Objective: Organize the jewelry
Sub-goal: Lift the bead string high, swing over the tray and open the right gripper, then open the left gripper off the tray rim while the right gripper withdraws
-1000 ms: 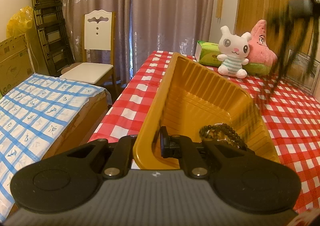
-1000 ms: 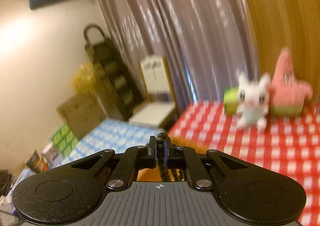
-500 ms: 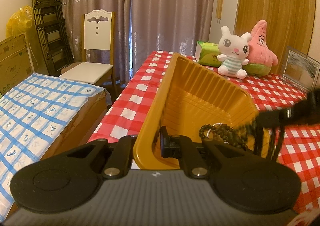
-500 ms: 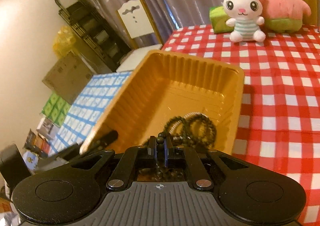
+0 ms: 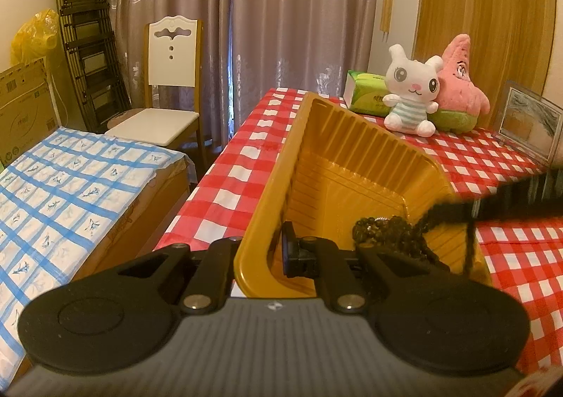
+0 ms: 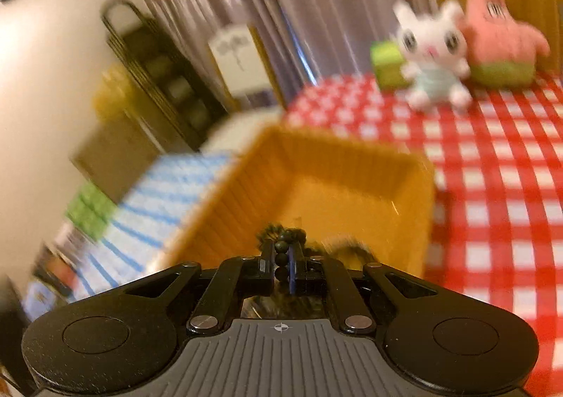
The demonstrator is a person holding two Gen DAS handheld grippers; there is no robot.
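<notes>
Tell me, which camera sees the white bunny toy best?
The left wrist view shows the white bunny toy best: sharp, whole, sitting on the checked tablecloth beside the pink starfish plush. The right wrist view shows it too, but smeared by motion blur, so its face is fuzzy.

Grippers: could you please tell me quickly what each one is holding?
Left gripper: shut on the yellow tray wall.
Right gripper: shut on the dark bead strand.

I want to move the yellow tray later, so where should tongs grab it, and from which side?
Grip the yellow tray by its thin upright near wall, coming in from the table's near edge, one finger inside, one outside, as the left tongs do now.
</notes>
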